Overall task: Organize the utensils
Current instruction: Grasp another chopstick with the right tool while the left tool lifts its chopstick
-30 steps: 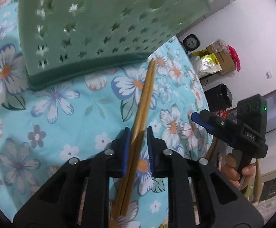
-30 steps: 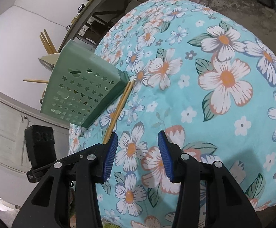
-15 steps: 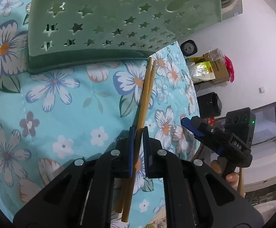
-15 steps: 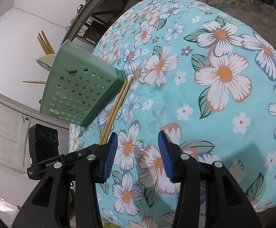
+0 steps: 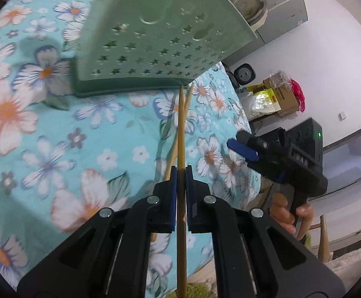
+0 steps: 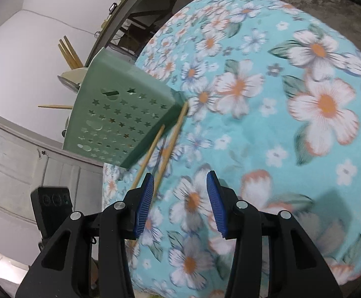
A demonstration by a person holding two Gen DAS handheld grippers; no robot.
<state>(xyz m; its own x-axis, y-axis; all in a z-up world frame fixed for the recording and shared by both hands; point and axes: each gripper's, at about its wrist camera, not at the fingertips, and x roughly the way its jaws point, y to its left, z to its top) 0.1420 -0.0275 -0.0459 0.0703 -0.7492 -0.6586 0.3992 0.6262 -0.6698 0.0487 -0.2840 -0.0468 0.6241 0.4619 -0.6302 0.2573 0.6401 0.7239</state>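
Partly done: one chopstick lifted, its mate left on the floral worktop [image 5: 43, 149].
Beside the green star-holed basket [image 5: 155, 37], already holding utensils, left tongs [image 5: 181, 191] now clamp one chopstick [image 5: 180, 129], raised since earlier; second chopstick [image 6: 173, 139] lies flat; right tongs [image 6: 180, 201] gape half-wide, empty.

Both wrist fisheyes sit close above the floral tablecloth [image 5: 56, 129], angled down along their fingers, left one from the near-left, right one from its right, sharing the green basket [image 6: 120, 119] and chopsticks [image 6: 173, 136].
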